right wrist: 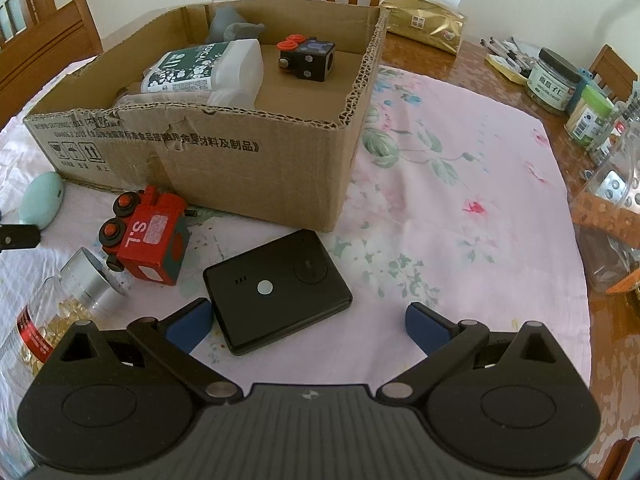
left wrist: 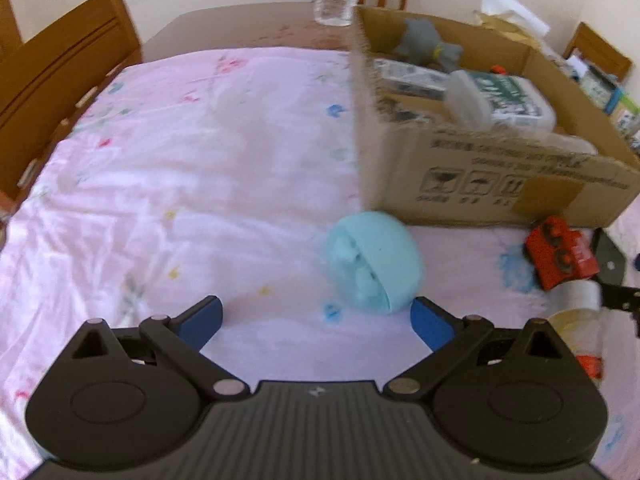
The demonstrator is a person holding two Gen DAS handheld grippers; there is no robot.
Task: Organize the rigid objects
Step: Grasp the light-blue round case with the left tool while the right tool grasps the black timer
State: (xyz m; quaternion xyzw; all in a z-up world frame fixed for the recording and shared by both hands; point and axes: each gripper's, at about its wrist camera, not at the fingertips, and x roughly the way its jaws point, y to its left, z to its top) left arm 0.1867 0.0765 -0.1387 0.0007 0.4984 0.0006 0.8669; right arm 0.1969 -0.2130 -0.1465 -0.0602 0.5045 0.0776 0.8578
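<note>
Pink floral cloth (left wrist: 180, 160) covers the table. Both claws gape: left gripper (left wrist: 316, 320) behind a blurred blue ball (left wrist: 376, 260), right gripper (right wrist: 308, 322) over a black box (right wrist: 276, 288); the bottle (right wrist: 52, 312) is cut off.

cloth (right wrist: 460, 208): thin pink floral-printed fabric, matt, wrinkled
box (right wrist: 256, 168): brown corrugated cardboard, matt — cut rim ragged, fluting exposed
black device (right wrist: 276, 292): smooth plastic, satin sheen
red toy train (right wrist: 154, 240): looked like painted wood, semi-gloss, paper labels on it
jar (right wrist: 48, 320): clear glass or plastic — could not tell which; brushed silver metal-look cap
teal round object (left wrist: 376, 262): smooth matt plastic
table (right wrist: 520, 92): polished wood, glossy
left gripper (left wrist: 316, 320): matt black plastic body, ribbed top, blue pads
right gripper (right wrist: 308, 320): same finish, metal pivot pins
</note>
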